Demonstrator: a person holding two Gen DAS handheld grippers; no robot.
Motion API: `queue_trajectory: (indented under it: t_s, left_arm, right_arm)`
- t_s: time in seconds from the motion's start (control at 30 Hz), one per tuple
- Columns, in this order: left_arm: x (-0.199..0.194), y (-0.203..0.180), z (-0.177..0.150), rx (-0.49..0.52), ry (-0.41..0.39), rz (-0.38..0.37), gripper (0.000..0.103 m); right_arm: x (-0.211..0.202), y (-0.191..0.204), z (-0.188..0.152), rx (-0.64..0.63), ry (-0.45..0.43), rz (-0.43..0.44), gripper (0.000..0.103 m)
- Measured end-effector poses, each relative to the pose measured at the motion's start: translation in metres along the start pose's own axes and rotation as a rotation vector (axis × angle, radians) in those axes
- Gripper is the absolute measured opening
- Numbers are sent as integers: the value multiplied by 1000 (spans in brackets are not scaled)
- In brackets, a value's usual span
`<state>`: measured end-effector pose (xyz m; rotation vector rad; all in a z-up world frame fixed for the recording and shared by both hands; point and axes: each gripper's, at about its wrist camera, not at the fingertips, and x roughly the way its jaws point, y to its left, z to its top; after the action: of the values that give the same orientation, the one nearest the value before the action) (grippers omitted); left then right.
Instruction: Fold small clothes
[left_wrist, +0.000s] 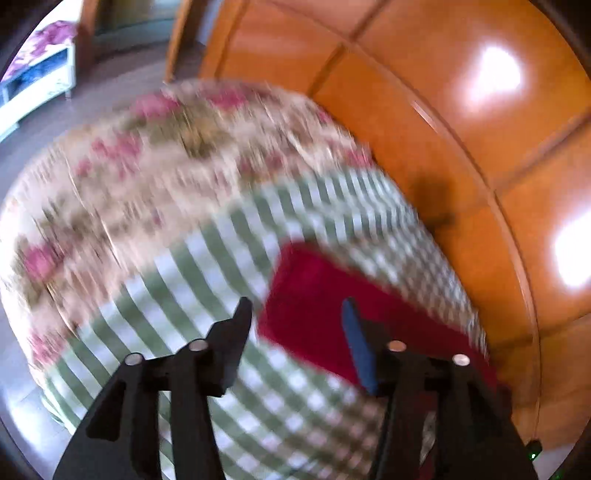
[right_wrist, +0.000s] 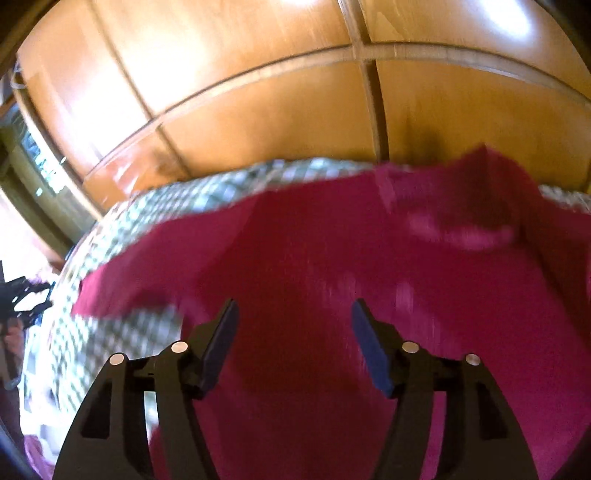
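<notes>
Green-and-white checked cloth (left_wrist: 177, 280) spread as the work surface, blurred in both views. Beyond it, a floral bedcover (left_wrist: 147, 155), cream with pink and olive blotches, meeting the checked cloth along a curved edge. Glossy orange-brown wooden wardrobe panels (left_wrist: 461, 122) close behind the bed, divided by grooved seams, with bright window glare in two patches. Same panels (right_wrist: 258, 110) filling the upper half of the right wrist view. Far left, grey floor (left_wrist: 107, 92) and a white low unit (left_wrist: 40, 85) with purple fabric on top. Detail elsewhere too smeared to read.
</notes>
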<state>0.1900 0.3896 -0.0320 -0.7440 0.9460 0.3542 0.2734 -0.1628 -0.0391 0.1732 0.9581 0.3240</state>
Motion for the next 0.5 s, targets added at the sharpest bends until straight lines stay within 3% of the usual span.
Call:
queue_trajectory:
  t_s: [0.07, 0.13, 0.2, 0.27, 0.4, 0.5]
  left_arm:
    - [16, 1, -19, 18, 33, 46, 60]
    - [30, 2, -29, 8, 59, 64, 57]
    - [35, -3, -46, 6, 71, 41, 56]
    - [29, -24, -71, 88, 64, 1, 56]
    - [6, -69, -138, 337, 73, -165, 58]
    - [-8, -94, -206, 511, 187, -345, 58]
  right_arm:
    - [-13, 6, -28, -37, 33, 11, 63]
    - [-30, 25, -59, -112, 55, 35, 63]
    - [-46, 38, -85, -190, 75, 40, 63]
    - [-66, 41, -112, -226, 96, 29, 63]
    - [-106, 3, -143, -151, 94, -88, 63]
    - [-141, -48, -163, -36, 75, -244, 63]
